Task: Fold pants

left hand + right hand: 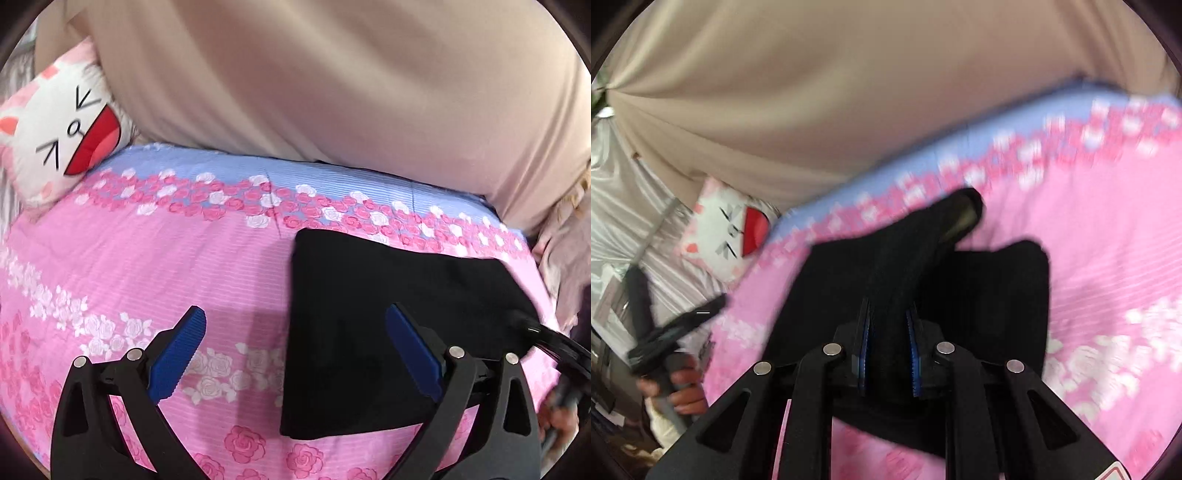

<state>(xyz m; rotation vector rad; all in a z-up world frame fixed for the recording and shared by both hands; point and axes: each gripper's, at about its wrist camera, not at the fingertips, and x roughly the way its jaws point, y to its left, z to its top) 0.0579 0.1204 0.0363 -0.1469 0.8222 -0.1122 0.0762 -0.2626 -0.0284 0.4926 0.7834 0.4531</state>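
Pants (388,332) folded near bed (184,258) right edge, right gripper (889,354) clamped on a lifted layer, left gripper (295,354) wide open, empty; apparently thin bite, blurred view, risking slip and fold collapse.

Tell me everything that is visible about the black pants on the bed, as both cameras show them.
The black pants are plain dark soft cloth, already folded into a compact, roughly rectangular bundle. They lie on the pink rose-printed bedsheet, near its blue band. In the right wrist view, the right gripper is shut on a fold of the pants, which rises toward it while the rest lies on the sheet. The left gripper is open above the bundle's edge, not gripping it. No details like pockets are discernible.
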